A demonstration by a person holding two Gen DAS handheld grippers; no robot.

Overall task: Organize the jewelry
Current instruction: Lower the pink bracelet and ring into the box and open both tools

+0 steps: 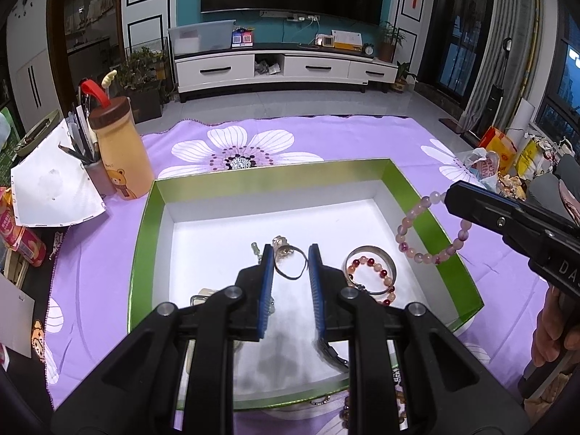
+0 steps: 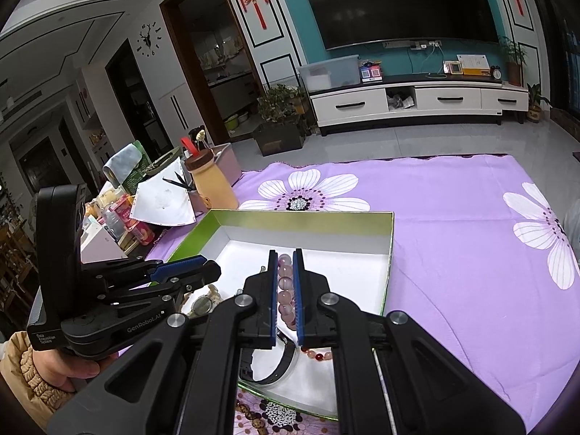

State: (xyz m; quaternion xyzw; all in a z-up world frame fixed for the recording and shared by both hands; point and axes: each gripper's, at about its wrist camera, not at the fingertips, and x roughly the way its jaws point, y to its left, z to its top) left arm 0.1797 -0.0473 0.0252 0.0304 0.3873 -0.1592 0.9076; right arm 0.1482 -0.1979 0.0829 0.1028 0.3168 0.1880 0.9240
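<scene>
A green box [image 1: 275,177] with a white floor lies on the purple flowered cloth. In it are a thin ring-like bangle with a charm [image 1: 290,261], a silver bangle [image 1: 373,253] and a red and pink bead bracelet [image 1: 377,272]. My left gripper [image 1: 290,264] is open and empty, low over the box floor around the thin bangle. My right gripper [image 2: 284,282] is shut on a pale pink bead bracelet [image 2: 284,290], which hangs over the box's right wall in the left wrist view [image 1: 427,232]. A watch and a dark strap [image 2: 282,362] lie in the box [image 2: 301,221].
A yellow bear bottle [image 1: 121,152], a pen cup [image 1: 96,174] and white paper [image 1: 54,185] stand left of the box. Snack packets [image 1: 21,235] lie at the far left. Bags [image 1: 507,159] sit at the right. A dark bead string [image 2: 253,418] lies in front of the box.
</scene>
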